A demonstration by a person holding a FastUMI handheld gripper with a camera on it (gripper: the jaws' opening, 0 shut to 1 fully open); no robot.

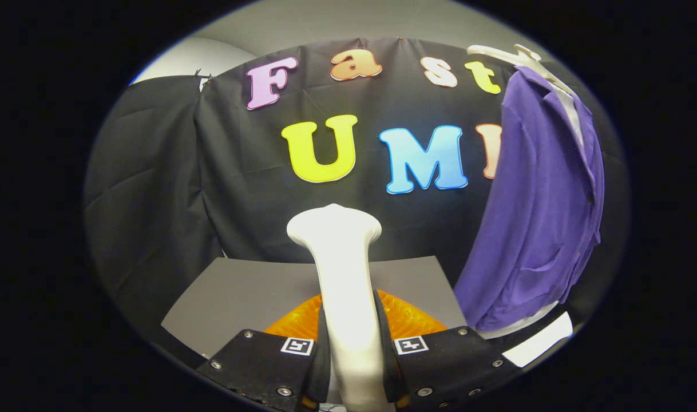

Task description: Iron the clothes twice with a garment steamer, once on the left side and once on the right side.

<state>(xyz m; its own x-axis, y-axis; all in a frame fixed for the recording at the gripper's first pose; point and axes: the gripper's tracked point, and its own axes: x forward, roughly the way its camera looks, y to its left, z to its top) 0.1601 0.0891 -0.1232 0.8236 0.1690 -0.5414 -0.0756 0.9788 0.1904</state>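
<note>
Gripper [351, 349] pinches the white plastic garment steamer [343, 274] by its handle, both fingers pressing, head upright beyond the tips. Purple fabric shirt [537, 212] hangs on a white hanger [520, 57], well right of the head, apart from it. Orange ribbed base [406, 317] sits on the grey tabletop [240, 292]. Judgement: swing right, square the head to the cloth, keep grip firm, stroke down one side slowly.

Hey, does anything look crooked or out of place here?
Nothing stands out. The hand-held gripper is shut on the white steamer, which stands upright; the purple shirt hangs beyond the fingers, apart from the steamer.
</note>
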